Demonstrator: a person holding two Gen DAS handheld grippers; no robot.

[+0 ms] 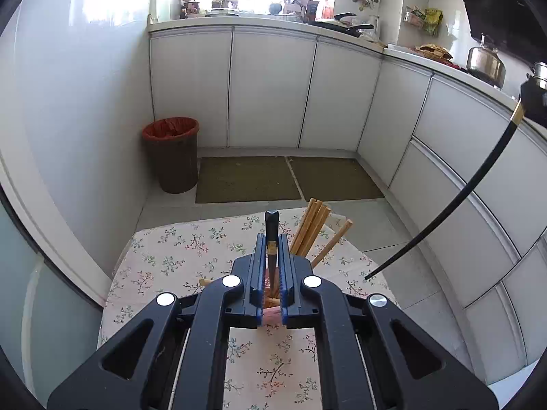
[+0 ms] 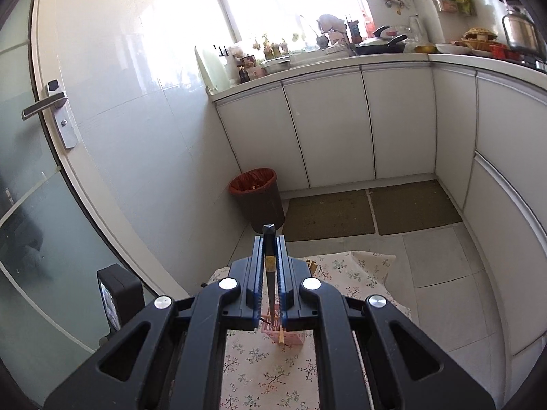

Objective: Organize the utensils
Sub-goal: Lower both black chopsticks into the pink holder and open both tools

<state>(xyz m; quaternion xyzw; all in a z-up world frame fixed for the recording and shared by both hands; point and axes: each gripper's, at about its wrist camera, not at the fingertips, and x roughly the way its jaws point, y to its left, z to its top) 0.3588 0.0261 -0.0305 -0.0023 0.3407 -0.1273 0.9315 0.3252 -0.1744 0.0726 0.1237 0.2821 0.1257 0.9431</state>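
While the left gripper clamps a dark chopstick upright between its blue pads, the stick's lower end drops down into the pink holder directly below the jaws. Just to the right, a bundle of wooden chopsticks fans out of that same holder, leaning away to the right, with one more stick tilted further out. Everything sits on the bench with the floral cloth.

Over on the right wrist camera, the right gripper is clenched on a second dark chopstick, held vertical, gold band showing between the pads. Its tip hangs over the pink holder, though whether it touches inside I can't tell. That same long black stick sweeps in across the left camera's view from the upper right, point hovering above the cloth's edge.

Background: brown waste bin with a red liner beside the white cabinets.
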